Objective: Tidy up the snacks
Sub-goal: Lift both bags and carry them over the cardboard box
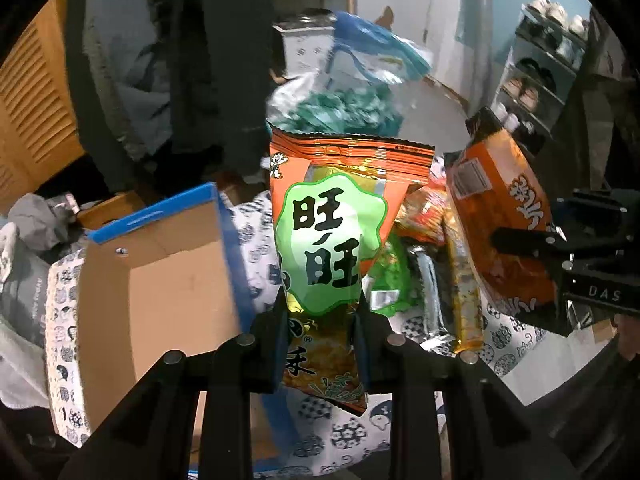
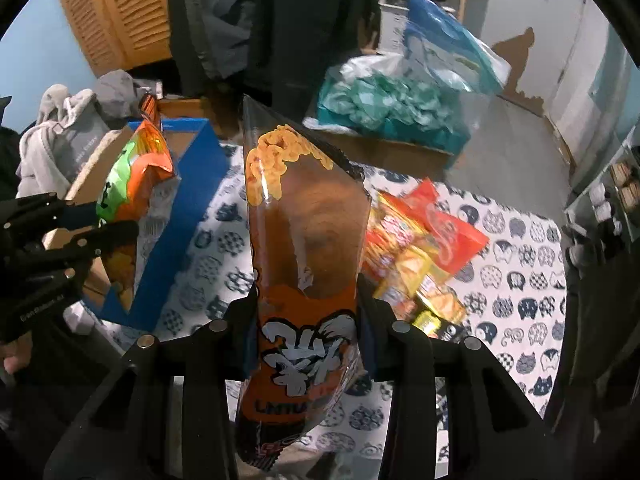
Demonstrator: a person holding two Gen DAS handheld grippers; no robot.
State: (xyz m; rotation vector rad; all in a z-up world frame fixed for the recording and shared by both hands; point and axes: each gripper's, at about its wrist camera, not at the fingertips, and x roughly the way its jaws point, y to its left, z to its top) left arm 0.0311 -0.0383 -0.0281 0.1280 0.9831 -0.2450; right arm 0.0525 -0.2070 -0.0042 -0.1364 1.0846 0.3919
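My left gripper [image 1: 320, 312] is shut on an orange snack bag with a green label [image 1: 332, 240], which stands upright above the table. The same bag [image 2: 136, 176] shows at the left of the right wrist view, held by the left gripper [image 2: 100, 240] beside the box. My right gripper [image 2: 308, 300] is shut on an orange and brown snack bag [image 2: 308, 232]; it also appears at the right of the left wrist view as the orange bag [image 1: 496, 216] in the right gripper [image 1: 532, 248]. An open cardboard box with blue edges [image 1: 160, 264] lies to the left.
A pile of red, yellow and green snack packs [image 2: 420, 248] lies on the cat-print tablecloth [image 2: 520, 280]. The blue-sided box [image 2: 180, 208] sits at the table's left. Behind are teal packets in plastic bags [image 2: 392, 108], grey clothes [image 2: 64, 128] and a dark jacket.
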